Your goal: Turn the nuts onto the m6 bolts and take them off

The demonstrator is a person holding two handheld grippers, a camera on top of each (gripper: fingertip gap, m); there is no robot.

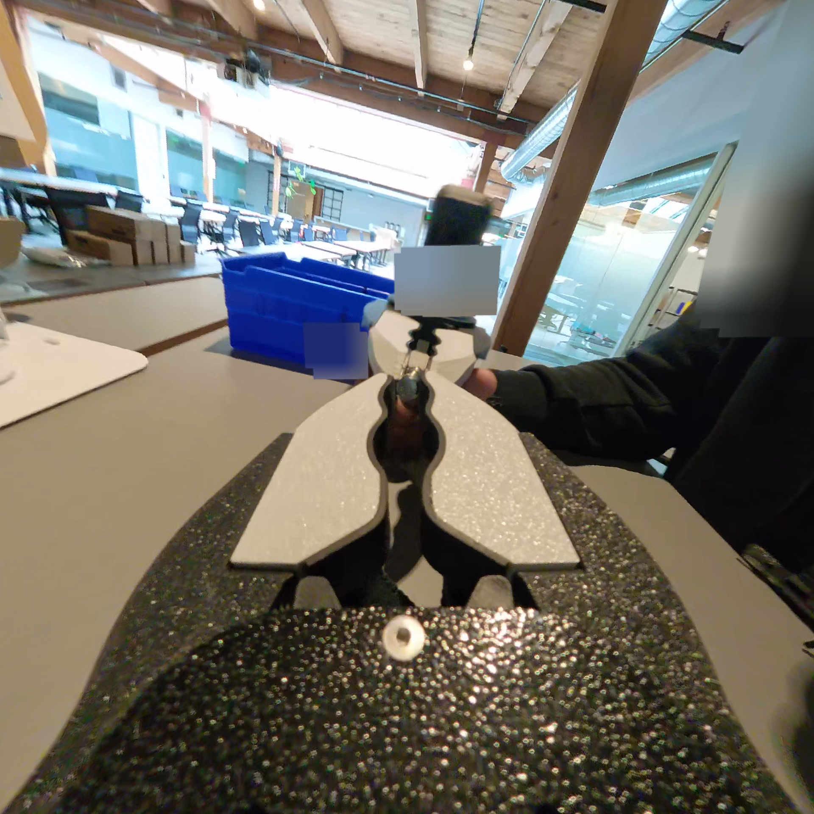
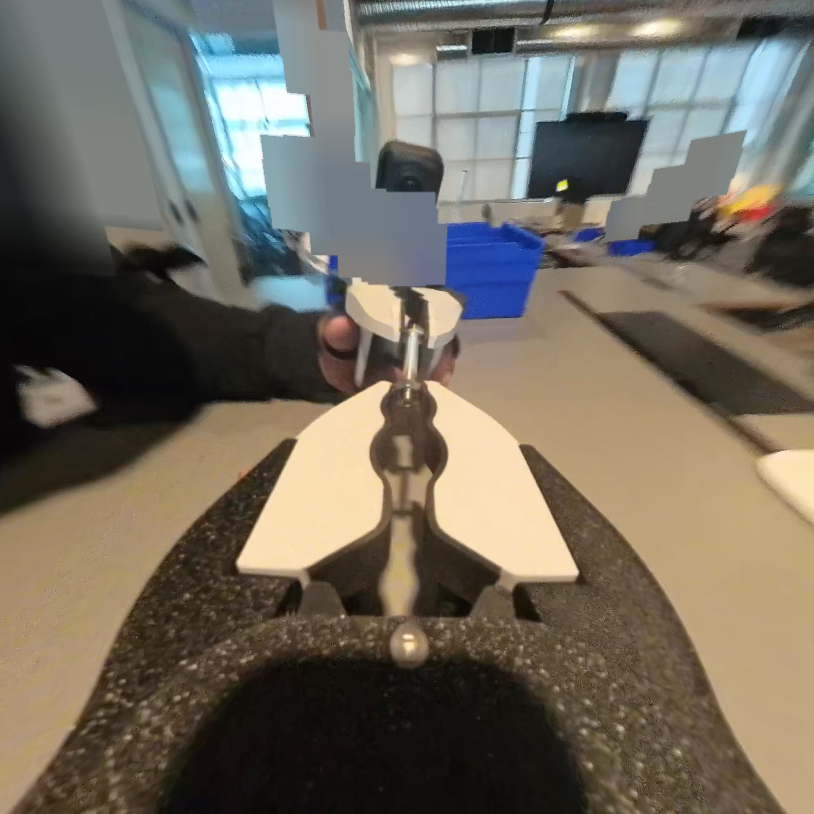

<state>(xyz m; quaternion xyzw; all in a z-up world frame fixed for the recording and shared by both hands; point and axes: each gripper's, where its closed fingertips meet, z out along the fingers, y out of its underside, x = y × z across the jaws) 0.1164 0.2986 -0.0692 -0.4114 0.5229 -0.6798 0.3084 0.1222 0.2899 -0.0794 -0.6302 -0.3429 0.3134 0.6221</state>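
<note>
The two grippers face each other tip to tip above the grey table [image 1: 132, 462]. My left gripper [image 1: 406, 390] is shut on the head end of a silver M6 bolt [image 1: 406, 387]. In the right wrist view the left gripper [image 2: 412, 328] shows farther off, and the bolt's shaft [image 2: 410, 357] runs from it toward me. My right gripper [image 2: 407, 392] is shut on a nut [image 2: 406, 393] at the shaft's near end. In the left wrist view the right gripper [image 1: 418, 363] shows just beyond the bolt. A hand holds each far gripper. The thread inside the nut is hidden.
Stacked blue bins [image 1: 286, 308] stand behind the grippers, also in the right wrist view [image 2: 493, 268]. A white board [image 1: 66, 374] lies at the left. A black-sleeved arm [image 1: 616, 405] reaches in from the right. A wooden post [image 1: 572, 176] rises behind. A dark mat [image 2: 682, 352] lies right.
</note>
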